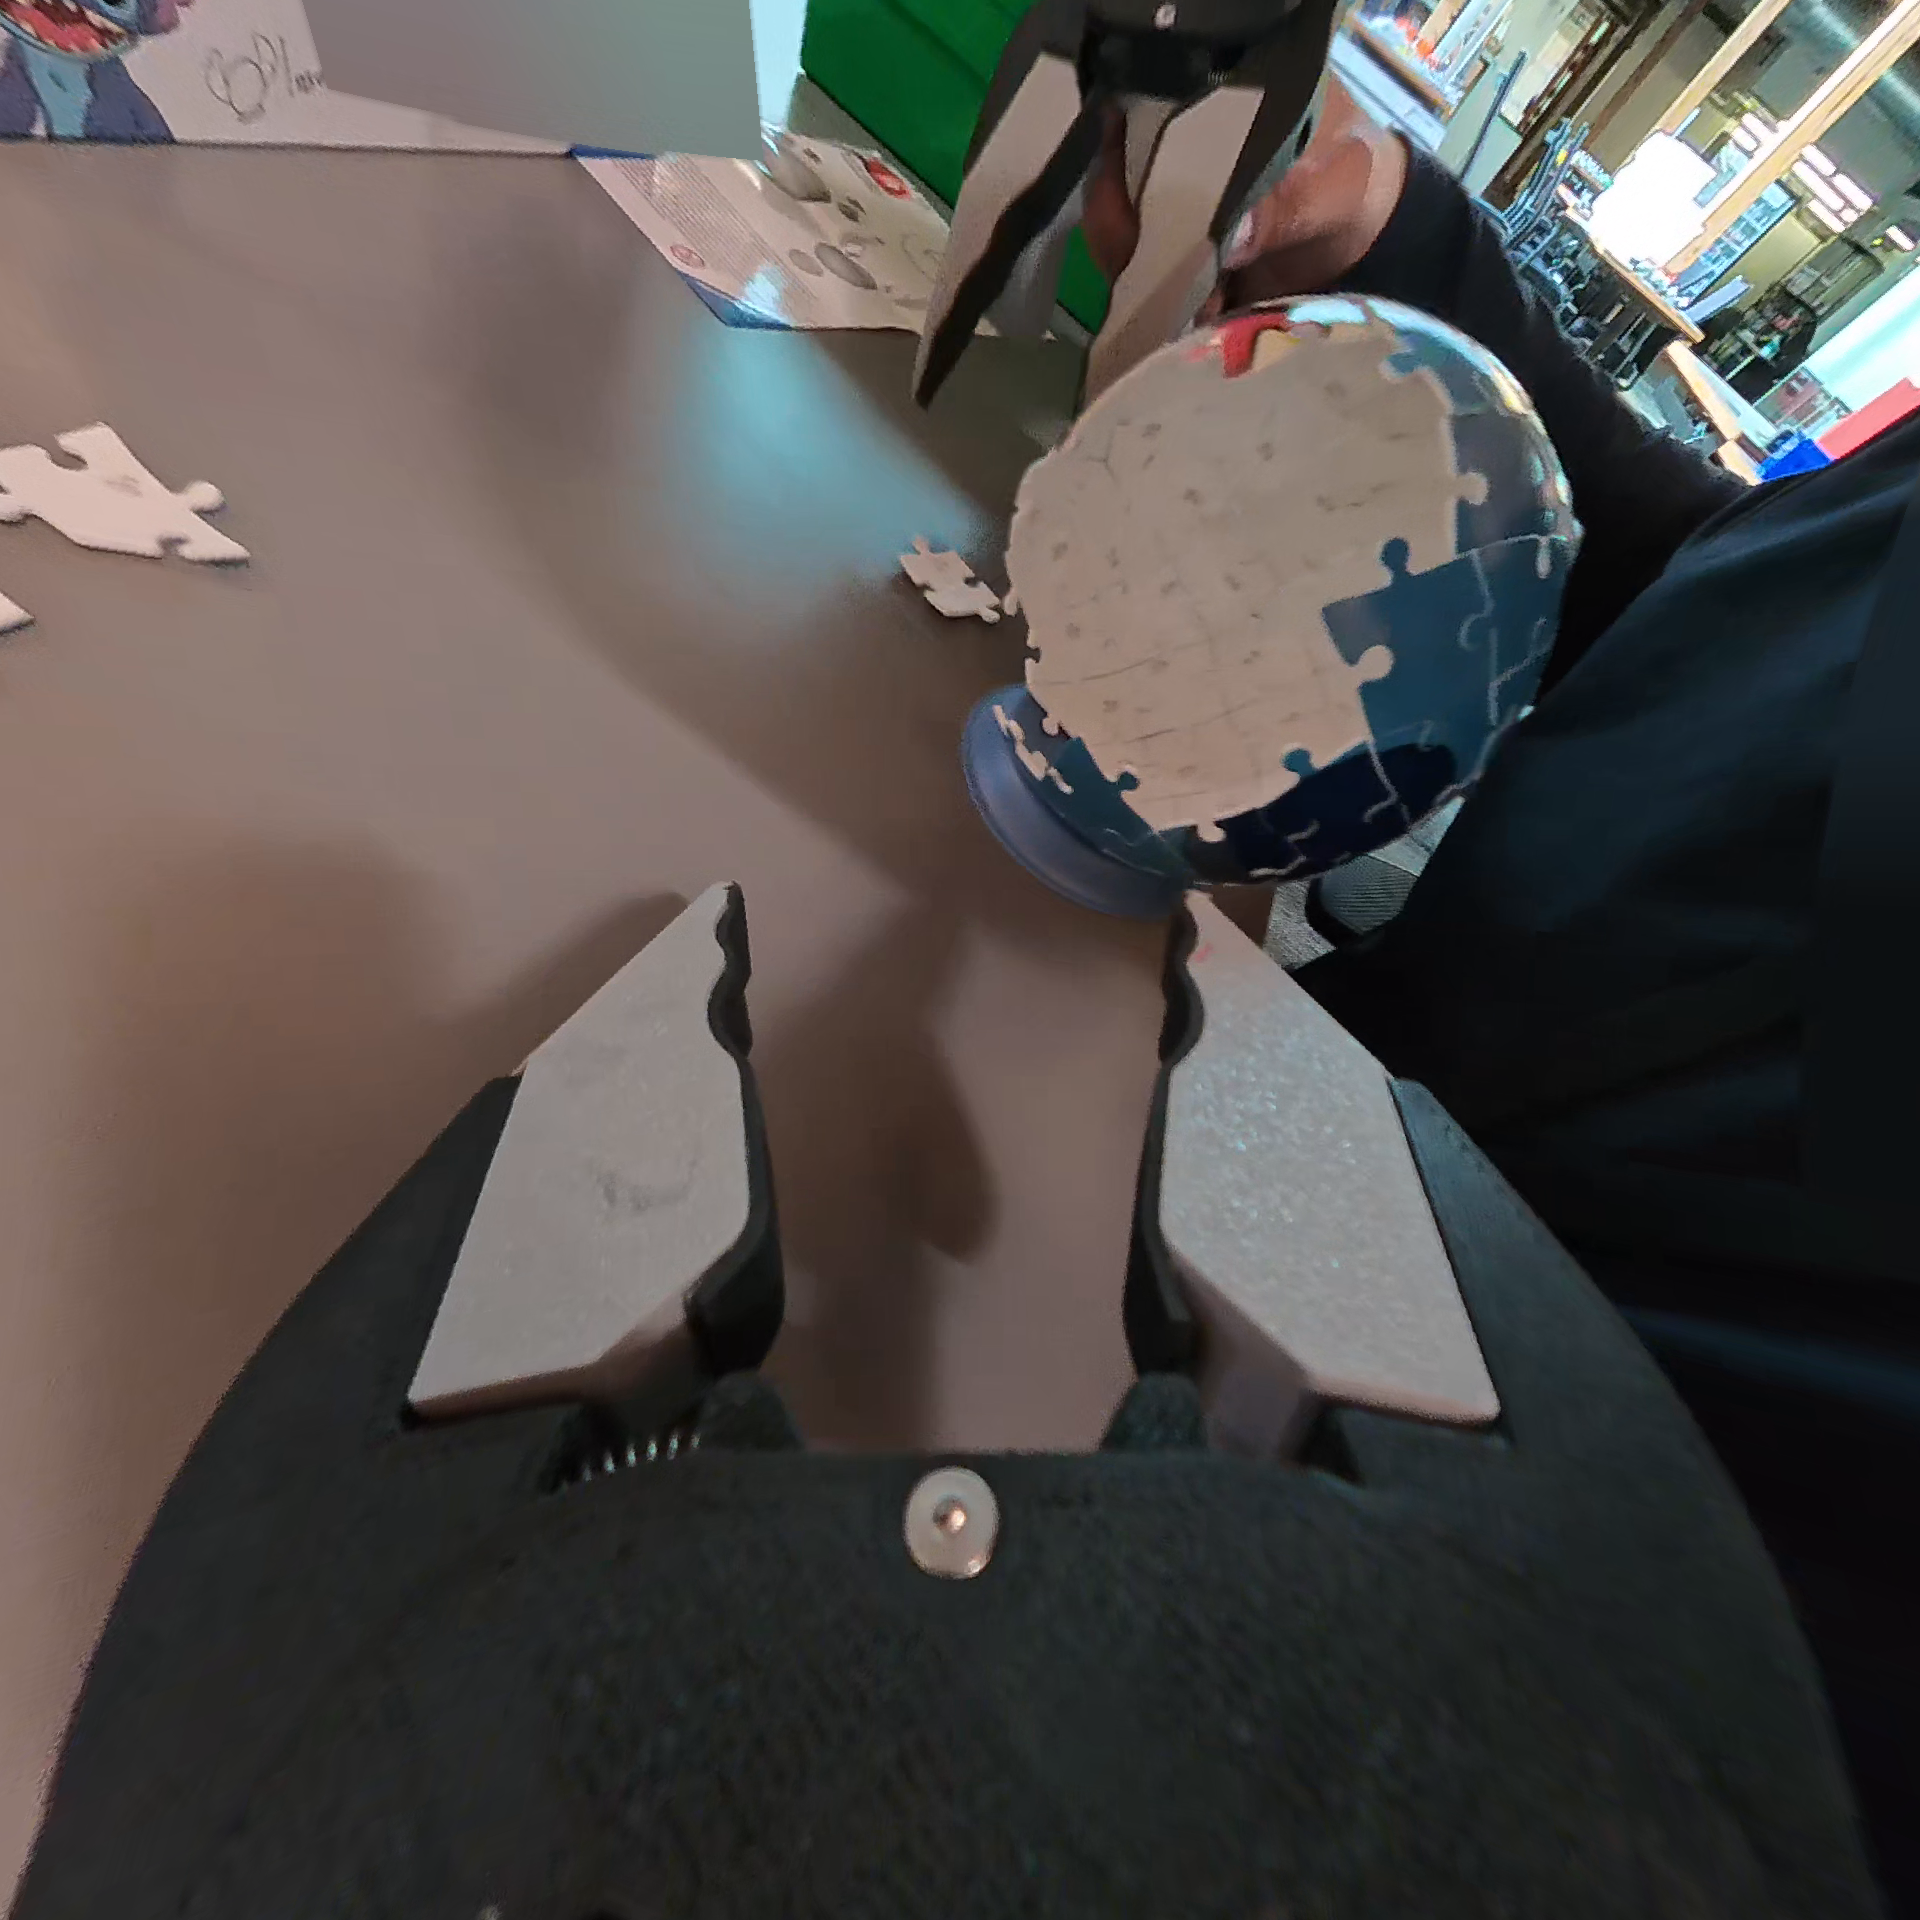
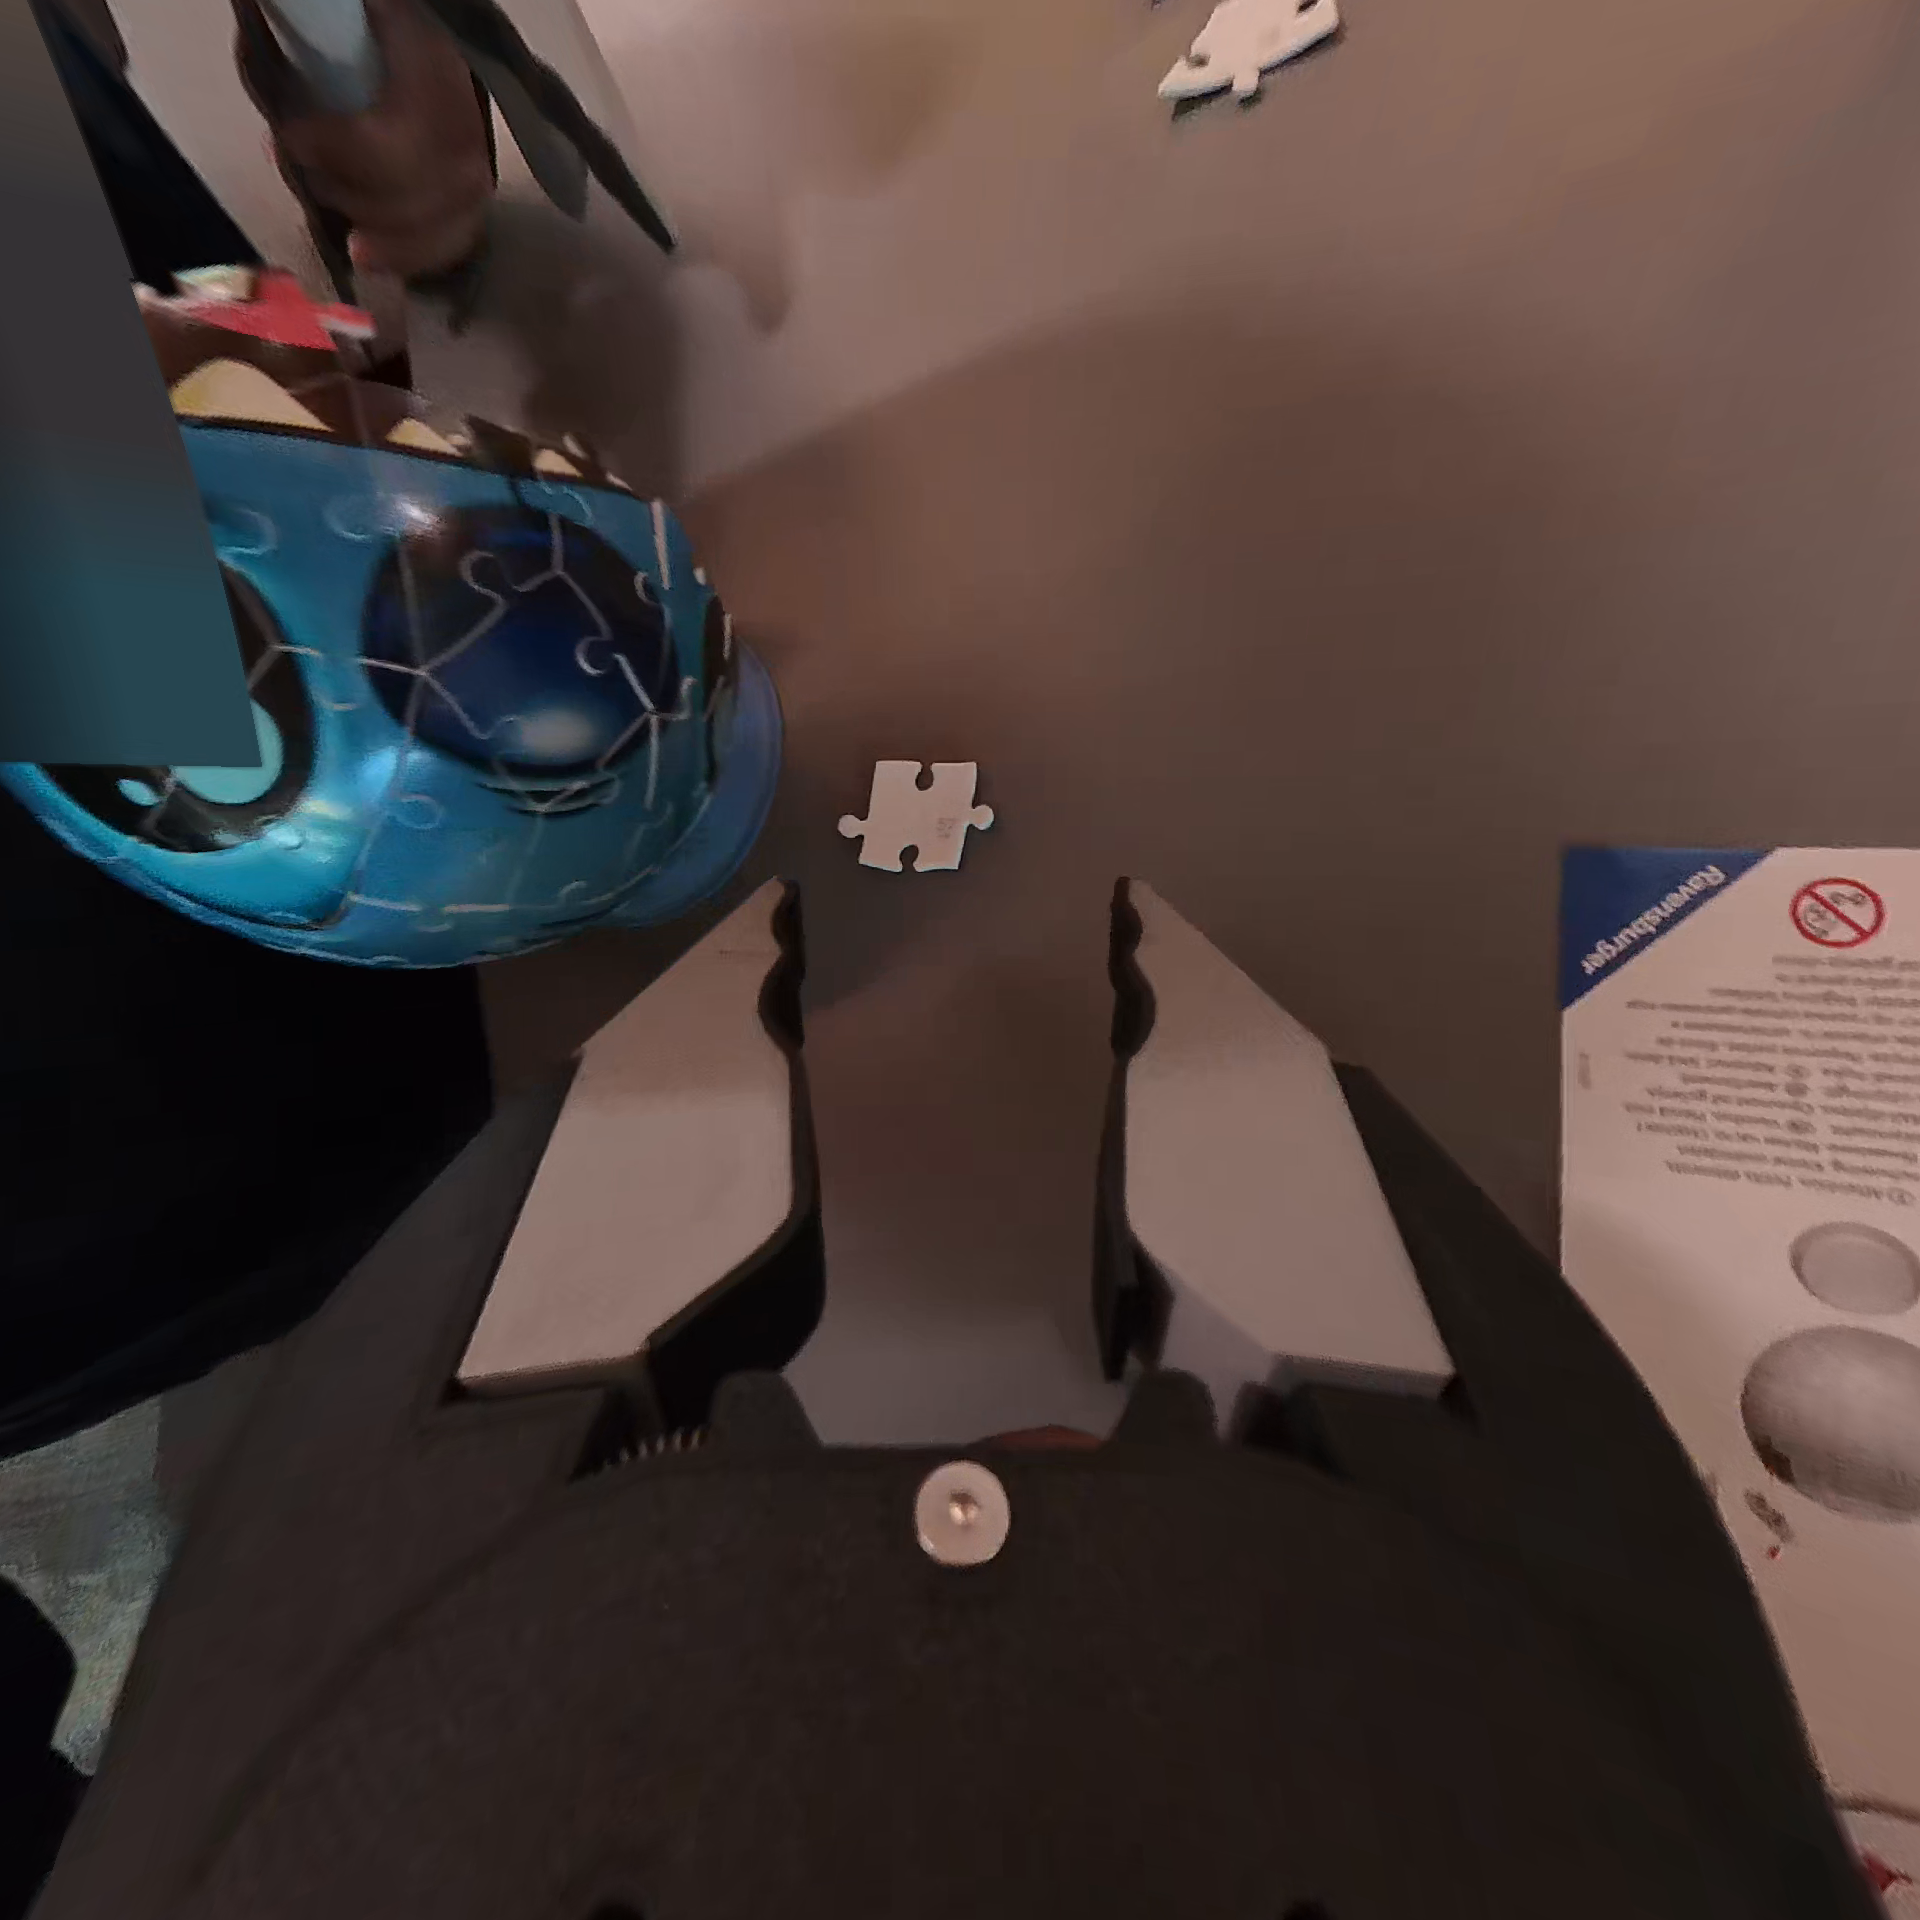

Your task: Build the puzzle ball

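Left wrist view: left gripper (image 1: 951, 914) hangs wide open over the table (image 1: 468, 727), holding nothing — the half-built ball (image 1: 1299, 613) sits tilted on its blue stand (image 1: 1049, 831) just ahead to the right. The right gripper (image 2: 951, 894) is open and empty too, with a loose piece (image 2: 916, 817) lying just past its tips and a leaflet (image 2: 1745, 1143) off to the side.

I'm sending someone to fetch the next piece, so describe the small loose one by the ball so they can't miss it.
Find the half-built blue puzzle ball on the grey table. Beside its base lies a single small white puzzle piece, blank side up. The other white pieces lie farther off, joined in a bigger cluster.
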`<state>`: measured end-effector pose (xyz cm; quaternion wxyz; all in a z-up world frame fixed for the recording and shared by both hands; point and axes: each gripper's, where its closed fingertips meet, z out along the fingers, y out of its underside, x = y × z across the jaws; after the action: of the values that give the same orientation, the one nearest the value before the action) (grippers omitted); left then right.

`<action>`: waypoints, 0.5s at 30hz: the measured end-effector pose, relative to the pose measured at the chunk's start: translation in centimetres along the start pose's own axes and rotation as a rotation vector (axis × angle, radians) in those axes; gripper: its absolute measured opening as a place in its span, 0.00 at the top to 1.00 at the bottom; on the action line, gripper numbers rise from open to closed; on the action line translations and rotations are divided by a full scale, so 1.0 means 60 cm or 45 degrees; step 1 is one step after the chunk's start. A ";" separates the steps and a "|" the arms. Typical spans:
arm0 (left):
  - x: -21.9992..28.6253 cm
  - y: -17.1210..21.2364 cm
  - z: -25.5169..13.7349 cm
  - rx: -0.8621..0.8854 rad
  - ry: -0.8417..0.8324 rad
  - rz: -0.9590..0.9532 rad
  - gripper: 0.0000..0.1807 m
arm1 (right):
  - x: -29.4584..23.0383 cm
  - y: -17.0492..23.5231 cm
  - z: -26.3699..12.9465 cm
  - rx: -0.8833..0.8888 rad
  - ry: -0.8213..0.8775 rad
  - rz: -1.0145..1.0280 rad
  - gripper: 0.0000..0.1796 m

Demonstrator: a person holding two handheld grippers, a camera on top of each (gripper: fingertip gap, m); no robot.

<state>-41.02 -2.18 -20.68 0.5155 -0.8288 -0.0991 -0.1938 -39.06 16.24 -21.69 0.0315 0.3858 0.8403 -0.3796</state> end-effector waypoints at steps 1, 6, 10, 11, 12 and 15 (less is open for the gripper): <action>-0.005 -0.003 -0.001 0.007 -0.006 0.004 0.57 | 0.003 0.001 0.006 -0.022 0.004 -0.009 0.70; -0.015 -0.013 -0.001 0.020 0.047 -0.020 0.58 | 0.007 -0.003 0.032 -0.104 -0.051 -0.082 0.74; -0.017 -0.014 0.003 0.011 0.080 -0.051 0.59 | 0.002 -0.007 0.057 -0.193 -0.169 -0.066 0.79; -0.018 -0.015 0.003 0.014 0.079 -0.049 0.59 | 0.003 -0.005 0.061 -0.220 -0.183 -0.063 0.79; -0.018 -0.016 0.003 0.017 0.078 -0.047 0.59 | 0.001 -0.004 0.065 -0.235 -0.201 -0.065 0.81; -0.018 -0.016 0.003 0.016 0.082 -0.056 0.60 | -0.003 -0.003 0.068 -0.253 -0.253 -0.053 0.84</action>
<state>-42.33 -1.53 -20.44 0.5193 -0.8165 -0.1017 -0.2311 -40.07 13.36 -24.41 0.1447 0.3236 0.8744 -0.3312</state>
